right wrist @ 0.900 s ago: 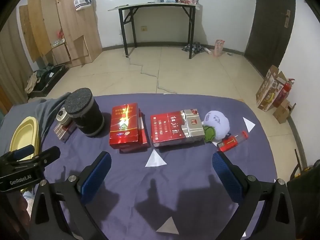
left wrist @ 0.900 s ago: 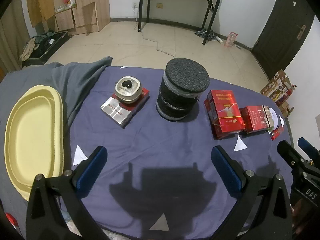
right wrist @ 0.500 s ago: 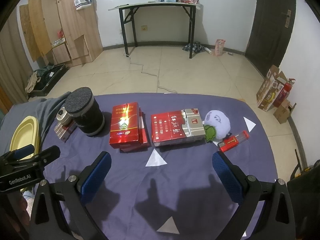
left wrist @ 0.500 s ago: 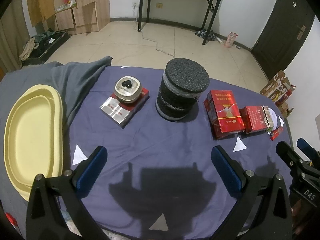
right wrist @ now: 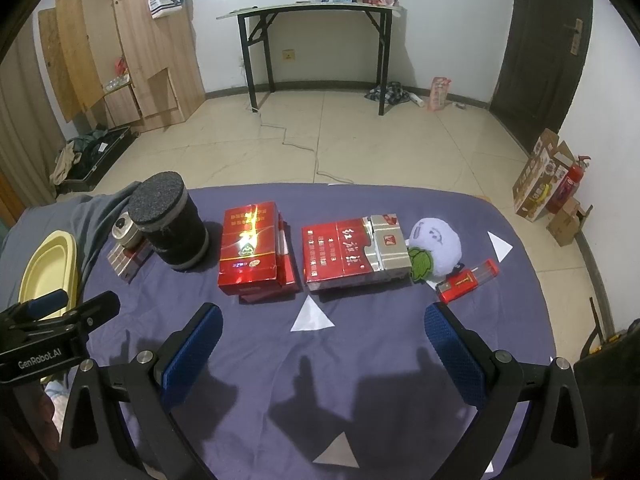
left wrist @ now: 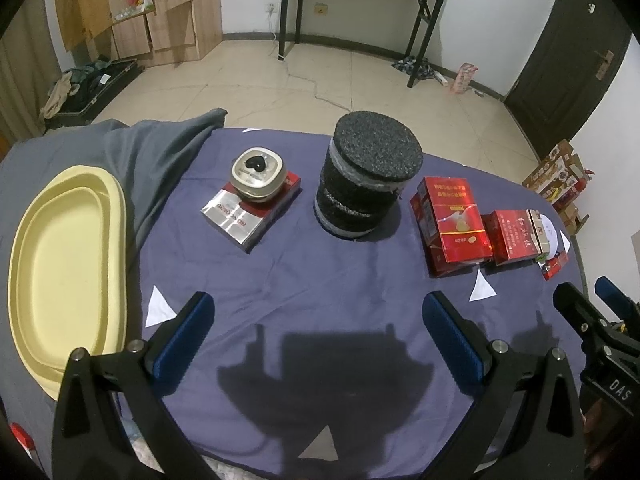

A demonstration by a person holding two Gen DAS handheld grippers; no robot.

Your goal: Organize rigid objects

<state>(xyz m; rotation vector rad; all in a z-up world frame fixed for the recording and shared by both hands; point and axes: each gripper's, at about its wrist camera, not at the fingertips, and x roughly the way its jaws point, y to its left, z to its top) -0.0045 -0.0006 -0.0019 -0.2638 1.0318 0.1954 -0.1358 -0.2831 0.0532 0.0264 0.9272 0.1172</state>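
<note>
So both grippers are wide open with nothing in them, the left gripper (left wrist: 318, 332) hovering over bare cloth (left wrist: 320, 280) in front of the foam cylinder (left wrist: 366, 182), the right gripper (right wrist: 322, 344) over the cloth in front of the red boxes (right wrist: 250, 246). The rigid stuff sits in a row across the table: a small tin (left wrist: 258, 176) resting on a silver-and-red box (left wrist: 250, 210) at the left, then the cylinder, then the two stacks of red boxes, then a plush (right wrist: 438, 244) and a red lighter (right wrist: 466, 282) at the far right. My guess is the boxes are light, stiff cardboard in glossy wrap, so kinda slippery; pinch across the short sides, not the faces. The cylinder looks wide but grippy. The yellow tray (left wrist: 56, 272) sits off to the left.
</note>
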